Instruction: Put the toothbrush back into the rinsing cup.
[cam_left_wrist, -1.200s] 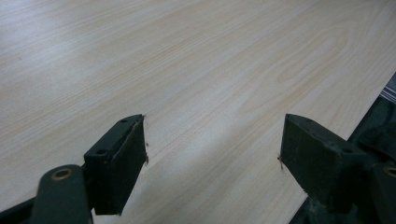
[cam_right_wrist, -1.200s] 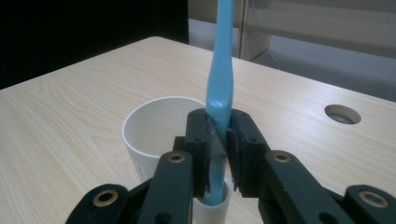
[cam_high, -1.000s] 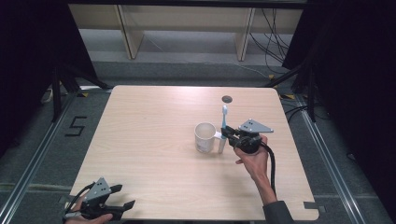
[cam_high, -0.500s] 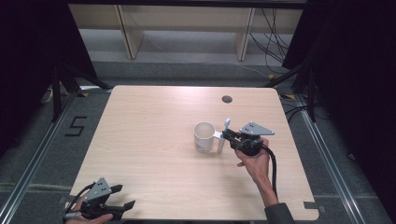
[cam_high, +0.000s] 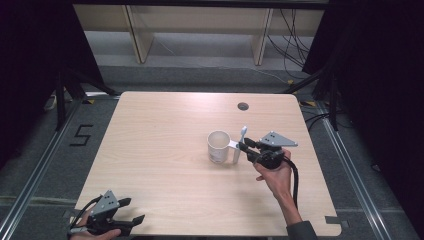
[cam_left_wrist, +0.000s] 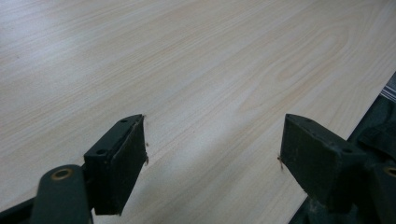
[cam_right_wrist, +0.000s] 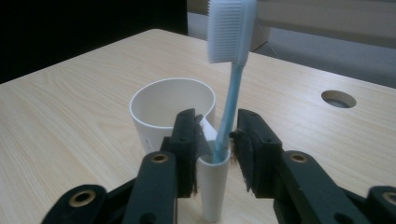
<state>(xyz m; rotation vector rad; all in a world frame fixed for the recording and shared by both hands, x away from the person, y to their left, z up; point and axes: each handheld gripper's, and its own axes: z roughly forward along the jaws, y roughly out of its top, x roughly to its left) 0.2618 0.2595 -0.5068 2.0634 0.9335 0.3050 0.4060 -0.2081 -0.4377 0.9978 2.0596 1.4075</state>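
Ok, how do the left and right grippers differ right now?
The left gripper stands wide open over bare table. The right gripper has jaws that have just been opening and stand narrow, flanking the toothbrush in the cup's side tube. The left gripper sits at the table's near corner and the right gripper mid-table beside the cup. Neither grips anything.

Digit "5" (cam_high: 81, 135) marked on floor left of table (cam_high: 165, 150)

Toothbrush (cam_right_wrist: 232, 88) stands in cup's side tube (cam_right_wrist: 214, 179); jaws just opened.
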